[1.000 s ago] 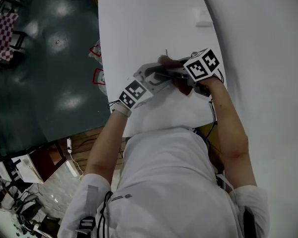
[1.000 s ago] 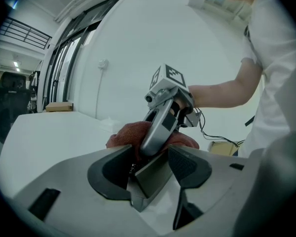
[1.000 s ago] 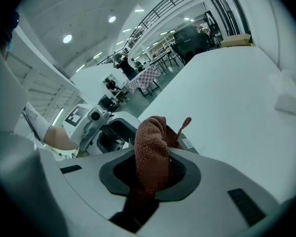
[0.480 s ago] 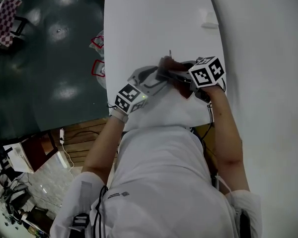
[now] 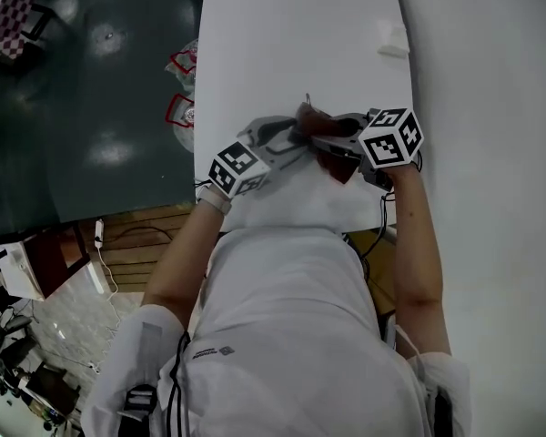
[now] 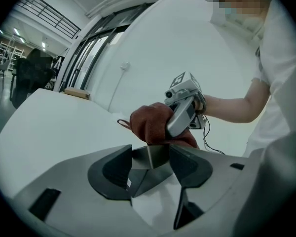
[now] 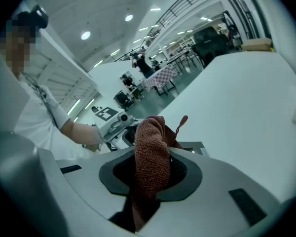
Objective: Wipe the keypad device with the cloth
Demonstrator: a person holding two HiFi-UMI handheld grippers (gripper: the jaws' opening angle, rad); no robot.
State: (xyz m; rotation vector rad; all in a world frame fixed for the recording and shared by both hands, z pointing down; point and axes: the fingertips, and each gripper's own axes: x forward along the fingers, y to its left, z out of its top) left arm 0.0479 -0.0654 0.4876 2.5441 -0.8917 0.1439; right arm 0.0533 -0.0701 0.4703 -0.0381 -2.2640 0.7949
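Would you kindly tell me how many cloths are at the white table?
1. The reddish-brown cloth is pinched in the right gripper, over the near end of the white table. The person's body may hide others.

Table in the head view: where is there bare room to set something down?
The far stretch of the white table is bare, from its left edge across to the small white object by the right edge. The near edge is crowded: the cloth and keypad device are there.
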